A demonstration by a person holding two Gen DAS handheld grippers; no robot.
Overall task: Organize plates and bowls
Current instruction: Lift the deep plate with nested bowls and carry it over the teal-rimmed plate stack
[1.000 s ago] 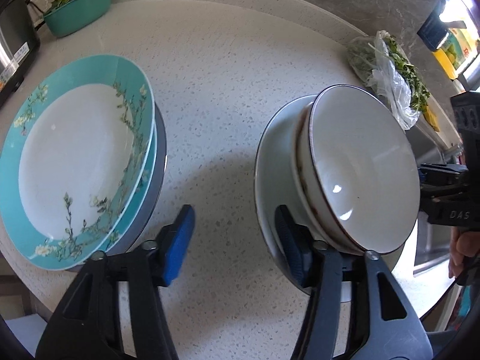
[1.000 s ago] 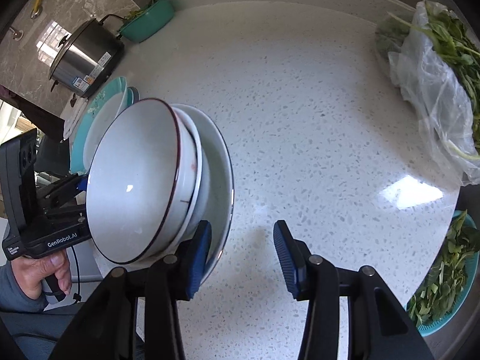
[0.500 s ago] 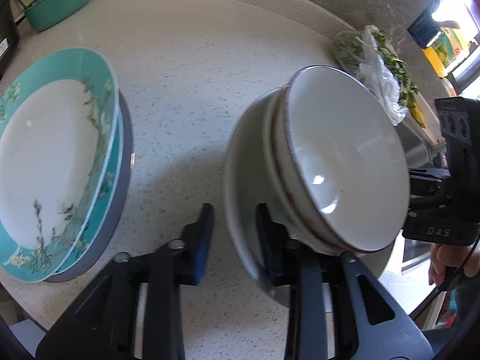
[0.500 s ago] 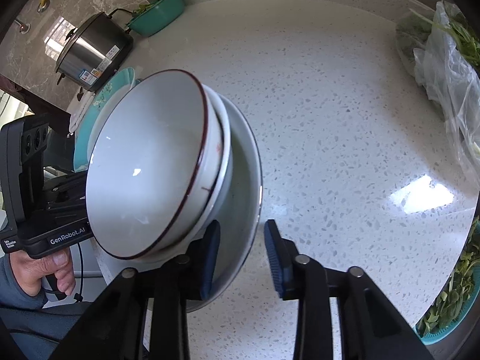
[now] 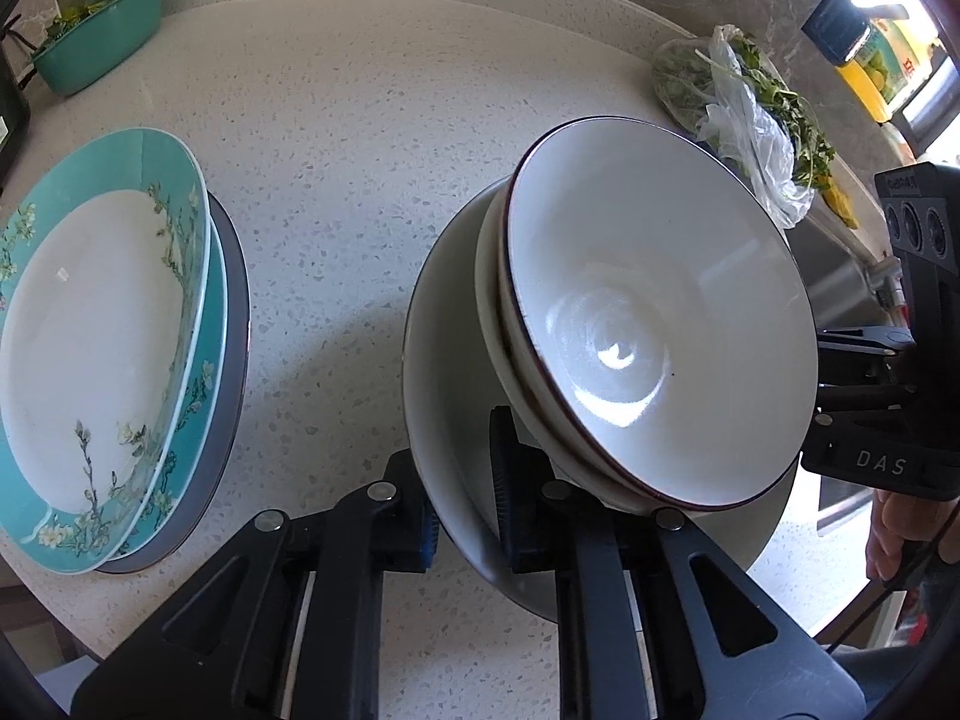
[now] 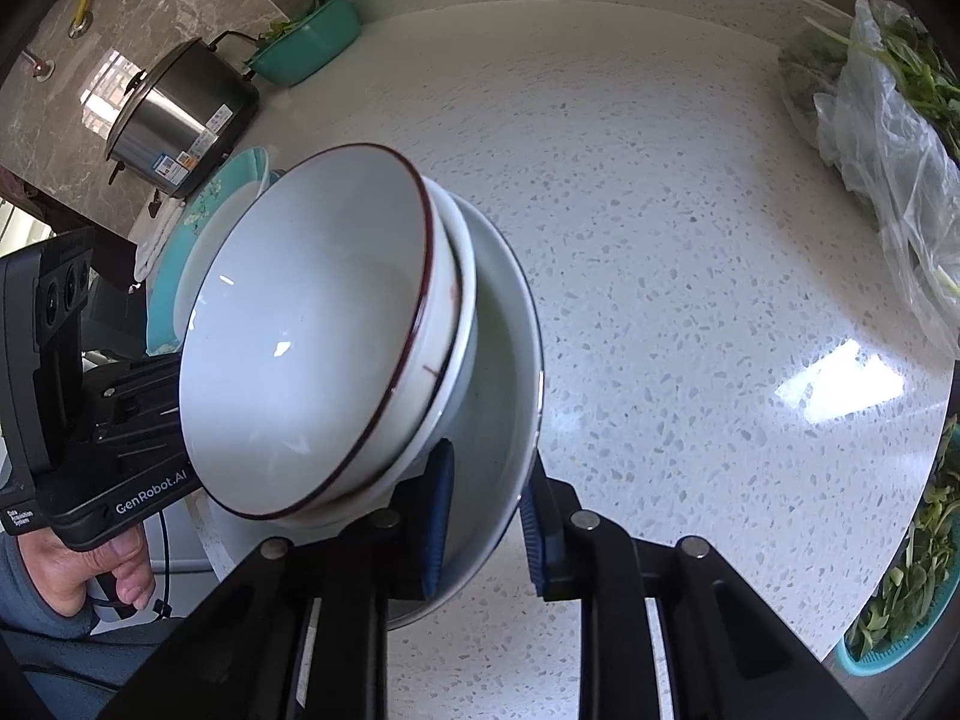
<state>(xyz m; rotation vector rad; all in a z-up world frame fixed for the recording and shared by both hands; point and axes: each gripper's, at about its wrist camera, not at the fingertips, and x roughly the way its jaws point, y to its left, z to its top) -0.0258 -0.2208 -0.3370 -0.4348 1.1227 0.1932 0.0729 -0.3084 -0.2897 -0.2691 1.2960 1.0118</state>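
A large white bowl [image 5: 444, 372] carries two smaller stacked white bowls with dark red rims [image 5: 654, 312]. My left gripper [image 5: 465, 501] is shut on the big bowl's near rim. My right gripper [image 6: 486, 519] is shut on the opposite rim [image 6: 516, 372], with the red-rimmed bowls [image 6: 312, 330] above it. The stack is held above the counter. A stack of teal floral plates [image 5: 96, 336] lies on the counter to the left of my left gripper; it also shows in the right wrist view [image 6: 204, 222], behind the bowls.
A speckled white counter [image 5: 360, 138] lies below. A bag of greens [image 5: 744, 114] sits at the far right, a teal basket of greens [image 5: 96, 54] at the far left. A steel cooker [image 6: 174, 108] stands at the back, another teal basket [image 6: 900, 600] near right.
Both grippers went from open to shut on opposite rims of the large white bowl, and the bowl stack has risen off the counter.
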